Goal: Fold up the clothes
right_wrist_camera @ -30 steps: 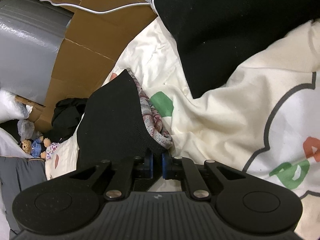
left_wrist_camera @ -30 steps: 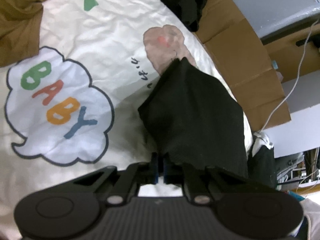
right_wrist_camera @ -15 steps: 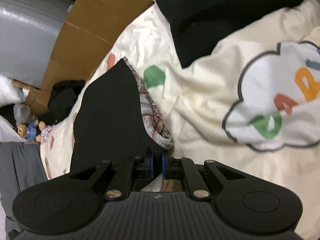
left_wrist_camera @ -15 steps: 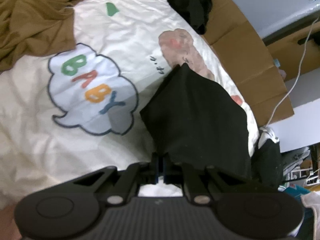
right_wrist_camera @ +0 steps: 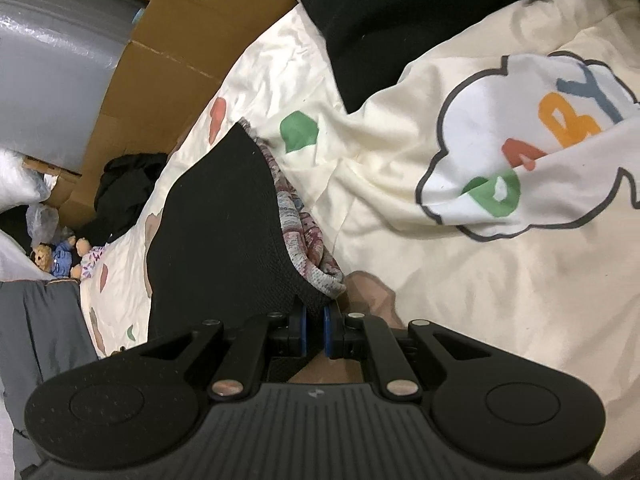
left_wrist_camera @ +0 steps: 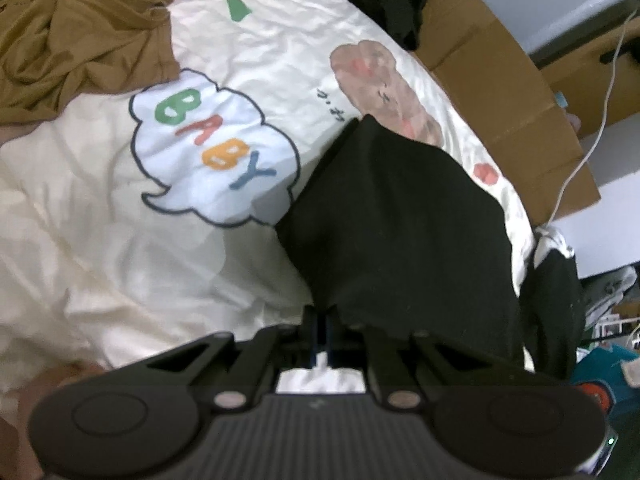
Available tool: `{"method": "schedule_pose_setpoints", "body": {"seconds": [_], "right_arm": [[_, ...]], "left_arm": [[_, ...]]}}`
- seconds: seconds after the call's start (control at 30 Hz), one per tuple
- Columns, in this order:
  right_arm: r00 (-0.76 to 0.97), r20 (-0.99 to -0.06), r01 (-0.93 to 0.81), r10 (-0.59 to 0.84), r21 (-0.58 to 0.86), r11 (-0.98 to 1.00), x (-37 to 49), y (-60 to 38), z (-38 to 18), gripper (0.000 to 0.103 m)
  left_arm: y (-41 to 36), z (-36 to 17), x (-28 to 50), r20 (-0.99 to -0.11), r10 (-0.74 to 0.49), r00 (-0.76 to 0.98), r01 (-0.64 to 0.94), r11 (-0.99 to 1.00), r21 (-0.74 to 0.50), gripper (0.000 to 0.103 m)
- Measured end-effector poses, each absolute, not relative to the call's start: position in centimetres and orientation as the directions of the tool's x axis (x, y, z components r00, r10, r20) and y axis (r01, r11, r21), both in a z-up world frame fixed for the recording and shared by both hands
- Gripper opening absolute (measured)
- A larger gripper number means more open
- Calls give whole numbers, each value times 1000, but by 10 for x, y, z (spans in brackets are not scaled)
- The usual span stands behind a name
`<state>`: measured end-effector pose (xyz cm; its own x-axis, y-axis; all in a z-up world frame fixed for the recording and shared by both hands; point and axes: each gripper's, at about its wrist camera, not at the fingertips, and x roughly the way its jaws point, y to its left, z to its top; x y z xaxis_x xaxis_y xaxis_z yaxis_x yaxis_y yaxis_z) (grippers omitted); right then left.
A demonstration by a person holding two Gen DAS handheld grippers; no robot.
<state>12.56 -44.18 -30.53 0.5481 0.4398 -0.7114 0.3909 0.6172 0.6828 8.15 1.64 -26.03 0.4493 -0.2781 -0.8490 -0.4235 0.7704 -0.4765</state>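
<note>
Black garment (left_wrist_camera: 400, 216) pinched in left gripper (left_wrist_camera: 320, 320) and right gripper (right_wrist_camera: 314, 322), jaws clamped narrow, its lower edge hidden behind them, draped ahead over cream printed bedsheet (left_wrist_camera: 120, 260), cardboard (right_wrist_camera: 168, 40) beyond.

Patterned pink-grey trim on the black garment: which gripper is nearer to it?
Right. The right gripper is clamped on the black garment right at the trim; the left gripper holds a plain black edge, with no trim in its view.

Teddy bear (right_wrist_camera: 54, 259), cardboard (left_wrist_camera: 516, 76), cable (left_wrist_camera: 592, 120).
</note>
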Motion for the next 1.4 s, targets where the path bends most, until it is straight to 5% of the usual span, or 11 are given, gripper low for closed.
{"method": "schedule_pose_setpoints", "body": {"seconds": [0.57, 0.7, 0.97, 1.3, 1.4], "right_arm": [[604, -713, 431, 356, 668, 606, 140, -477, -303, 7], [615, -710, 437, 344, 669, 602, 145, -484, -304, 7], [629, -712, 448, 312, 660, 604, 156, -494, -304, 7], [639, -711, 450, 294, 655, 607, 169, -509, -306, 7], [643, -709, 447, 289, 654, 610, 175, -513, -306, 7]], "left_arm": [[-32, -276, 74, -876, -320, 362, -370, 813, -450, 5], [-38, -273, 84, -906, -316, 282, -346, 847, -403, 19], [-24, -241, 109, -927, -230, 295, -294, 902, -317, 29], [-40, -187, 180, -907, -172, 384, -83, 972, -219, 66], [-59, -178, 204, -893, -195, 406, -20, 975, -222, 66]]}}
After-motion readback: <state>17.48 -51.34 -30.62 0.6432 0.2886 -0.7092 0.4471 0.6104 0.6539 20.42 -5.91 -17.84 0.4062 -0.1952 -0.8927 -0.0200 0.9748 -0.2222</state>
